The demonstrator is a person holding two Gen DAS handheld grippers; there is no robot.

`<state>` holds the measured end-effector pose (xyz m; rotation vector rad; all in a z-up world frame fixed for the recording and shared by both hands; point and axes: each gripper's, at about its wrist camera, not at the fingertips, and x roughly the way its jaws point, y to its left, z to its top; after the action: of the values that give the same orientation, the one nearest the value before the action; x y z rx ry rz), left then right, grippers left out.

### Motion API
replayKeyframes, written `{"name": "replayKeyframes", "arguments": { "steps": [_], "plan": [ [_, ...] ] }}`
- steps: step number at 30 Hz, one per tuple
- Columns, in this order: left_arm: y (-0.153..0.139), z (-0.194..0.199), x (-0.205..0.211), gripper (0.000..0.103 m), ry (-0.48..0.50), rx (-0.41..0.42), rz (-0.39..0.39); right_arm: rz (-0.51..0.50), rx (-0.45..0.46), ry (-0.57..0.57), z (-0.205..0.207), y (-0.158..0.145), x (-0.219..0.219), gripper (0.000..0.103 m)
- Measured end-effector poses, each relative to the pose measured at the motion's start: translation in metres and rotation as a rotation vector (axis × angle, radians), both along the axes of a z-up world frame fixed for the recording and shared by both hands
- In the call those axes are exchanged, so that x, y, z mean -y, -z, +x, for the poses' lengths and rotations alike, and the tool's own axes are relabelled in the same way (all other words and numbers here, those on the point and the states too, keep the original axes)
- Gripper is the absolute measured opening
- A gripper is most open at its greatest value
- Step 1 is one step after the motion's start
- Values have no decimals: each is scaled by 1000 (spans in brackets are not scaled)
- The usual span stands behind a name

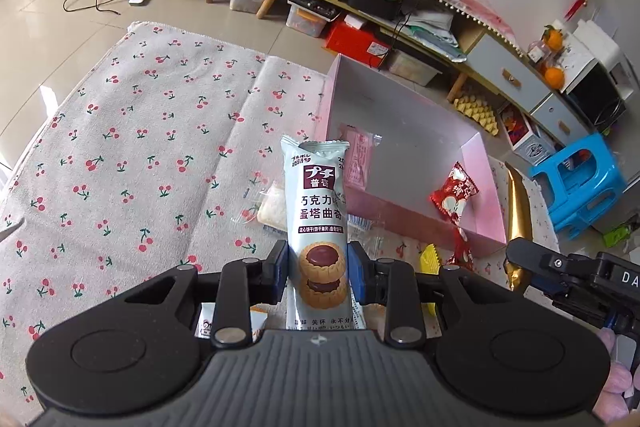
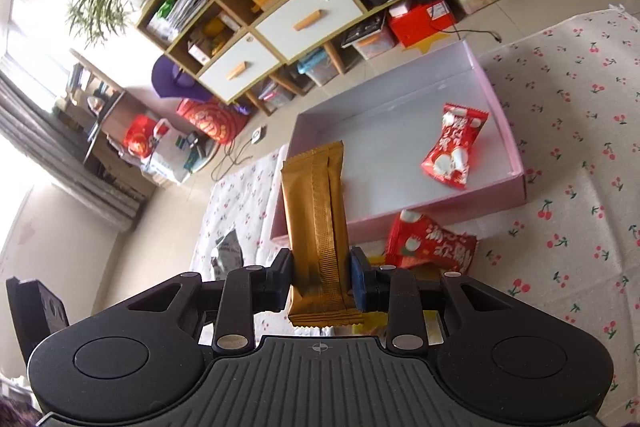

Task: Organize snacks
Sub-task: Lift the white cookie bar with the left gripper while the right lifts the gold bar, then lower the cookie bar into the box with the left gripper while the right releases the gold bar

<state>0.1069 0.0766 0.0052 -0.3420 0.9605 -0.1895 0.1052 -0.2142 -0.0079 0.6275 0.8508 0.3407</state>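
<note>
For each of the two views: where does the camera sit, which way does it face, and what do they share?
Left wrist: on the left gripper, angled down at cherry cloth; shut on cookie packet; the right gripper shows at right.
Right wrist: on the right gripper, angled down, rolled; shut on gold packet.
Shared: pink box, gold packet.

Pale tiled floor (image 1: 100, 15), a white-drawered wooden cabinet (image 2: 280, 27) against the wall, daylight from curtained window (image 2: 24, 39).

The left gripper (image 1: 318, 269) jaws clamp a cookie packet (image 1: 318, 211) upright before the pink box (image 1: 404, 155).
</note>
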Motion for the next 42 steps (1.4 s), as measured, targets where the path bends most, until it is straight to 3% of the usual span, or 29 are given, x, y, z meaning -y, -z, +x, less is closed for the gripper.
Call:
{"name": "replayKeyframes", "arguments": {
  "steps": [9,17,23,31,39,42],
  "plan": [
    [-3,16,14,28,-37,37,-61,35,0,138,18,9,38,29],
    [-8,51,43,28,-2,64,-48,35,-29,176,44,19,43,29],
    [2,66,55,28,-3,137,-127,40,-39,176,61,35,40,29],
    [8,83,72,28,9,180,-72,66,-62,180,77,51,38,29],
    [22,90,78,29,14,162,-13,74,-76,188,84,64,37,30],
    [24,91,80,29,17,150,-3,30,-71,177,85,67,33,31]
  ]
}}
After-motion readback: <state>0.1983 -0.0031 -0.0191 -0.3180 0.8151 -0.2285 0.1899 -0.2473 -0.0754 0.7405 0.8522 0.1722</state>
